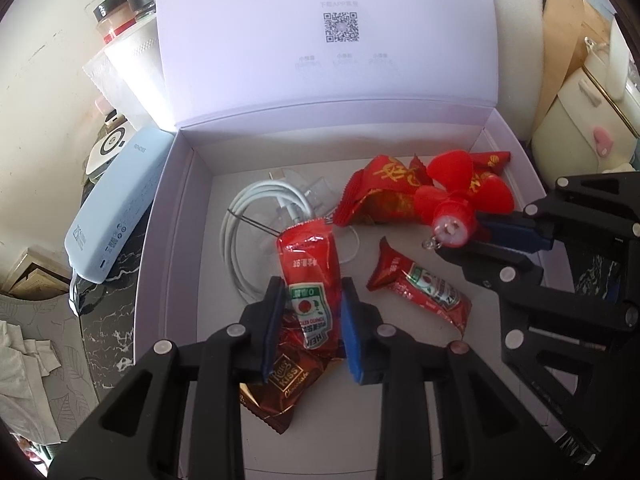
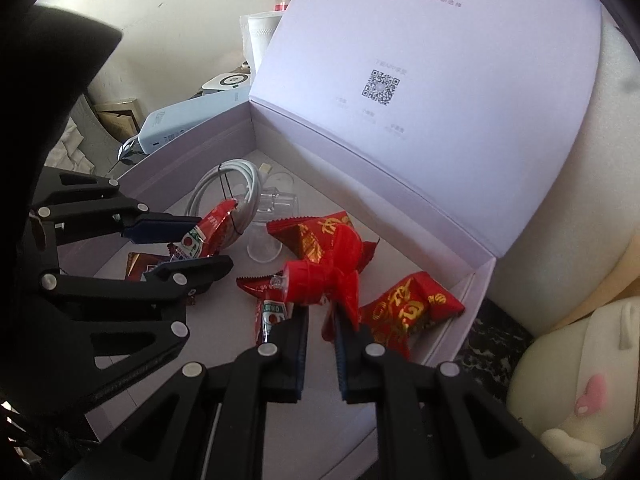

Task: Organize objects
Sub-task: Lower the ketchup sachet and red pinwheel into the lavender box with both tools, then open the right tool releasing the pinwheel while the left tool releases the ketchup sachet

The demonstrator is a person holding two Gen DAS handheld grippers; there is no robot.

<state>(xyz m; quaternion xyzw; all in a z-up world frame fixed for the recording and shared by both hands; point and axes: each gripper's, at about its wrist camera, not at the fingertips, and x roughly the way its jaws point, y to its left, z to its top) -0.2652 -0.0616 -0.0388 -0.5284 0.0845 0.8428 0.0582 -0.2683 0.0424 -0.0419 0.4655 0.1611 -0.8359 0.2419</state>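
A red ketchup packet point(image 1: 308, 280) is clamped between the pads of the left gripper point(image 1: 308, 316), held up over the open white box point(image 1: 176, 216), roughly at 6 o'clock of the box floor in the left wrist view. Right under it, a dark chocolate wrapper point(image 1: 280, 384) is lying flat on the box bottom. Over at about 3 o'clock, a little red fan point(image 1: 460, 204) is pinched by the right gripper point(image 2: 320, 344), its blades fanned out above the box; in the right wrist view the fan's blade is seen caught between the two pads, so that one's closed on it too. A second ketchup packet point(image 1: 420, 288) is left lying loose on the floor between the two grippers. Red candy packets point(image 1: 384, 192) with gold print are piled toward 1 o'clock, and a coiled white cable point(image 1: 256, 216) is parked at around 10 o'clock next to some clear plastic bits. The lid point(image 1: 328, 40) is propped open at 12, QR code showing. A light blue power bank point(image 1: 116, 208) is sat outside the box wall at 9 o'clock.
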